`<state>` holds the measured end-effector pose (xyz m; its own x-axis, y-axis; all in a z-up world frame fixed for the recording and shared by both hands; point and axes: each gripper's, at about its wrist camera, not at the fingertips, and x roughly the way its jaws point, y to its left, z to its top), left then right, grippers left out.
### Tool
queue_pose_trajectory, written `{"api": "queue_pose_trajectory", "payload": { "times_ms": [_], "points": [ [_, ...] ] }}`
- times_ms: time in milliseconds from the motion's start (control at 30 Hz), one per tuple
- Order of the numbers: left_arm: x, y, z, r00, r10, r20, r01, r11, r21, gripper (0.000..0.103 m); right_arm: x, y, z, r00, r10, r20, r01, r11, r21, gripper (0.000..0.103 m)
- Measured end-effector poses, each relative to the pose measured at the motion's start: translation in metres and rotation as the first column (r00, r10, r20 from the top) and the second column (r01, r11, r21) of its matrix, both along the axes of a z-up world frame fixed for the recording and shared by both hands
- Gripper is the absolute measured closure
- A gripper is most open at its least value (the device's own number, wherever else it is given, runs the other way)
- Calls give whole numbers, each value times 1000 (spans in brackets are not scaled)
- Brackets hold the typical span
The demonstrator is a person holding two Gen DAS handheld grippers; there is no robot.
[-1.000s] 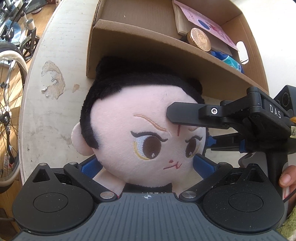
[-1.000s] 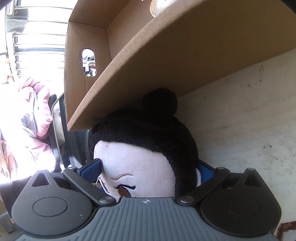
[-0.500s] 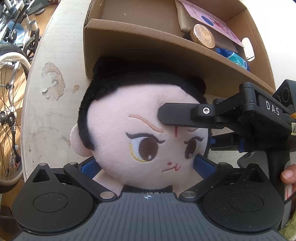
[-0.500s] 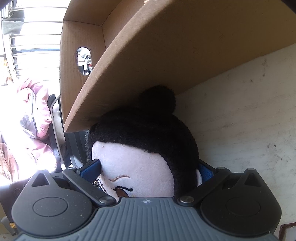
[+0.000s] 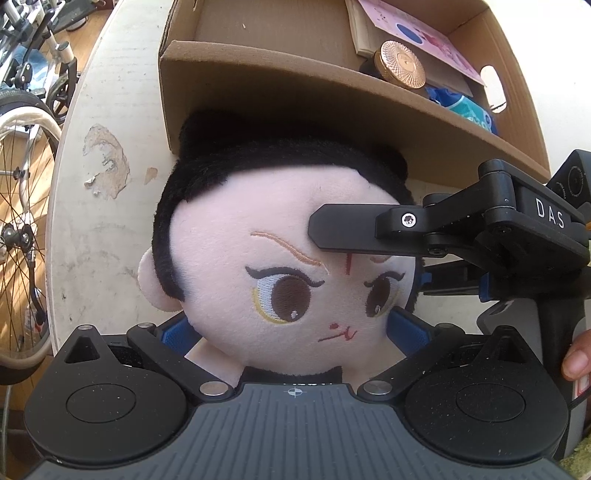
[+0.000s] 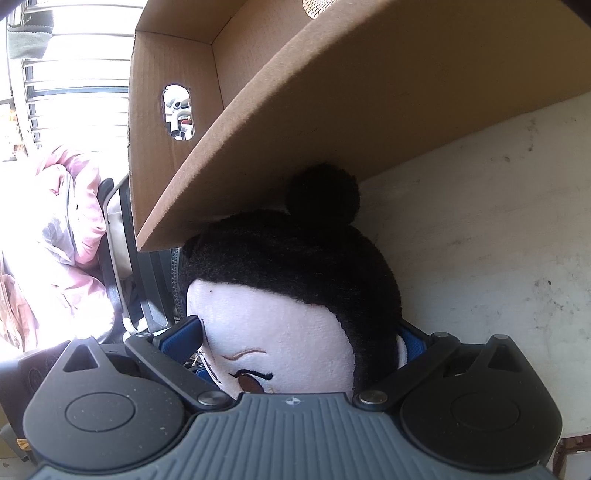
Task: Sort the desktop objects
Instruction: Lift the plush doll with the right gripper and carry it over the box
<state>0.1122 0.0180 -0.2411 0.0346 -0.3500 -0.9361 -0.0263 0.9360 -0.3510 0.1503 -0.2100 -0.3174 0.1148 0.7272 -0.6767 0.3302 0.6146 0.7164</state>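
A plush doll (image 5: 258, 251) with a pink face and black hair fills both views. My left gripper (image 5: 291, 332) is shut on the doll low at its neck. My right gripper (image 6: 299, 343) is shut on the doll's head (image 6: 295, 295) from the side; one of its fingers (image 5: 354, 230) crosses the doll's forehead in the left wrist view. The doll's hair bun (image 6: 325, 195) is right against the near wall of the cardboard box (image 5: 332, 99), below its rim. The box also shows in the right wrist view (image 6: 332, 110).
In the box lie a pink card (image 5: 417, 33), a round copper lid (image 5: 402, 70) and a blue packet (image 5: 461, 107). The white table (image 5: 107, 221) has chipped paint at the left. A bicycle wheel (image 5: 18, 221) stands beyond the table's left edge.
The doll and both grippers have moved toward the box; the box wall is now closer and larger over the doll's hair. Both grips are unchanged.
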Motion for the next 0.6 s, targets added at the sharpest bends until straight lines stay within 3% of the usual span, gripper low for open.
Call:
{"api": "queue_pose_trajectory", "payload": {
  "times_ms": [600],
  "points": [
    [-7, 4, 18, 998, -57, 16, 56, 998, 41, 0, -9, 8, 21, 999, 7, 31, -8, 1000, 26, 0]
  ]
}}
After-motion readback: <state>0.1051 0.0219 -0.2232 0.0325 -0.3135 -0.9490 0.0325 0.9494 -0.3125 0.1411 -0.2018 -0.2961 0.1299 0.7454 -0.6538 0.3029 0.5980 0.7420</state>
